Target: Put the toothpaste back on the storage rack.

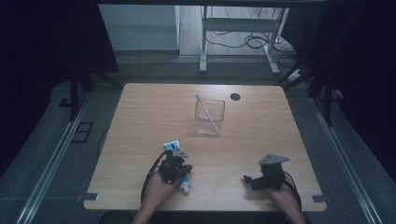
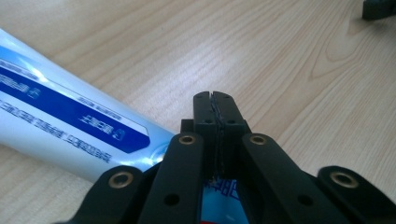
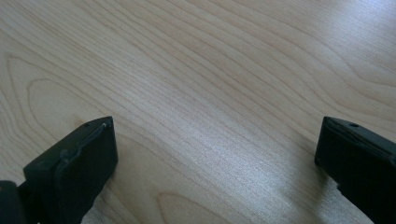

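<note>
— Two grippers on the table, then. How does the left gripper stand?

— Closed right up. In its own view the two black jaws meet along their whole length, and I see nothing between the tips.

— And the toothpaste tube?

— Lying flat on the wood. In that same view it runs in from the left and passes under the gripper's arms, just beside the closed jaws. From above, its blue and white flat end sticks out past the far side of the gripper, and the white cap end lies near the person's left hand, close to the near edge of the table.

— Is the tube being gripped?

— Not by the tips, as far as I can see. Whether any part of the gripper presses on it lower down, I cannot tell.

— The right gripper?

— Jaws wide apart, bare wood between them. It sits low at the near right of the table, well apart from the tube.

— Anything else out there?

— A clear cup stands upright towards the far middle, with a pink toothbrush leaning in it. A small black hole shows just beyond the cup.
</note>
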Demonstrator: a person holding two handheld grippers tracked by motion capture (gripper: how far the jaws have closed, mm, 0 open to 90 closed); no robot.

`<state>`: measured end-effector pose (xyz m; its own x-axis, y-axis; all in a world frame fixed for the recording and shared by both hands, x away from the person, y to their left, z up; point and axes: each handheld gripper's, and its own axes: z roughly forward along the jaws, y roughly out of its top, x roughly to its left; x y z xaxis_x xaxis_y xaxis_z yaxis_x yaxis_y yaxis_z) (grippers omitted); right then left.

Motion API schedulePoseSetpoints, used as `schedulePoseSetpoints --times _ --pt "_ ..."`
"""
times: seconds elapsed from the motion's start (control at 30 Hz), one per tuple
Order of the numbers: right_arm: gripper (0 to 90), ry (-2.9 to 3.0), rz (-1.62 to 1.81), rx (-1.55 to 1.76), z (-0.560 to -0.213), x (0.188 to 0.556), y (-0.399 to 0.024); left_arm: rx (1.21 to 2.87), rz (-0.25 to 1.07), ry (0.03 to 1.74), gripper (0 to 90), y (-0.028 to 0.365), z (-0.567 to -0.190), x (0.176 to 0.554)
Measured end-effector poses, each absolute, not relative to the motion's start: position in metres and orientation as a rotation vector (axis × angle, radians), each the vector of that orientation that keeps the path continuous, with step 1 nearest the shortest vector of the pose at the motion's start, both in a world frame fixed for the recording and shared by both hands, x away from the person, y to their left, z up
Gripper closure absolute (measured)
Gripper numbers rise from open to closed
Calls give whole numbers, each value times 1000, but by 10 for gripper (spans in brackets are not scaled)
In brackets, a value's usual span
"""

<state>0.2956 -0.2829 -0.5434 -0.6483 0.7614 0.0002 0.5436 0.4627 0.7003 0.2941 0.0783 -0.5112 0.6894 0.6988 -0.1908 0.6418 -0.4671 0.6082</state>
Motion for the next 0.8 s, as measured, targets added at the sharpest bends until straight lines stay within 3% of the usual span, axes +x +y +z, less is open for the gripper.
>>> schedulePoseSetpoints --times 0.8 --pt "0 2402 982 1108 -543 296 -283 2352 126 1016 889 99 -512 283"
